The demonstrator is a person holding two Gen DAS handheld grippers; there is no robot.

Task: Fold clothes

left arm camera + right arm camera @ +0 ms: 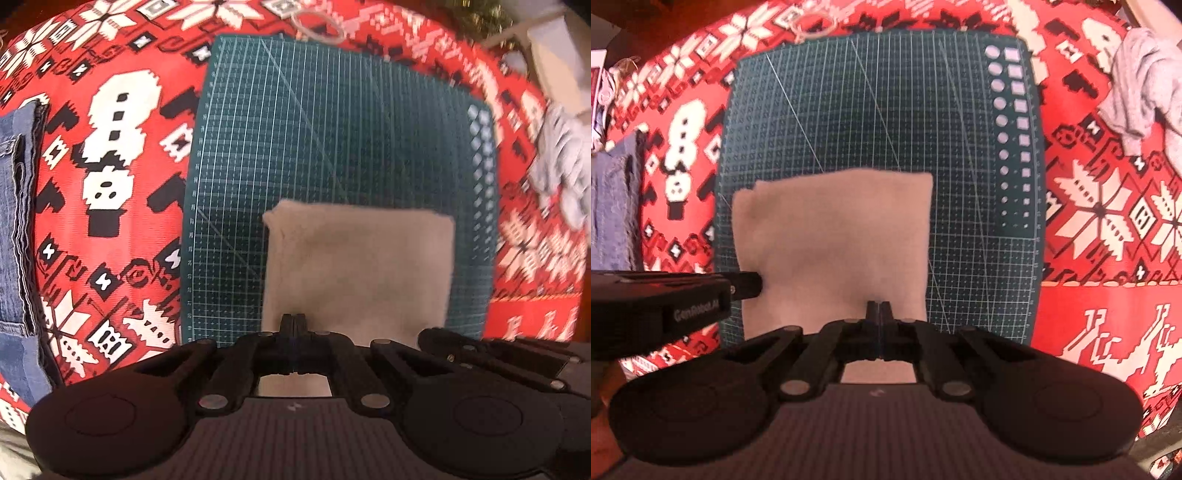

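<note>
A beige cloth [358, 266] [834, 236], roughly square, lies on the near half of a green cutting mat [314, 129] [879, 110]. My left gripper [293, 319] is shut at the cloth's near left part, a little inside its left edge. Cloth shows both beyond and beneath the fingers. My right gripper [878, 308] is shut the same way at the near right part. Each gripper shows in the other's view: the right gripper [480, 350] low on the right, the left gripper [750, 284] touching the cloth's left edge.
The mat rests on a red patterned tablecloth [110, 184] [1108, 221]. Folded blue jeans [18, 221] [613, 206] lie at the left. A crumpled grey garment [561, 166] [1145, 85] lies at the far right. A white ring [317, 26] [812, 26] sits behind the mat.
</note>
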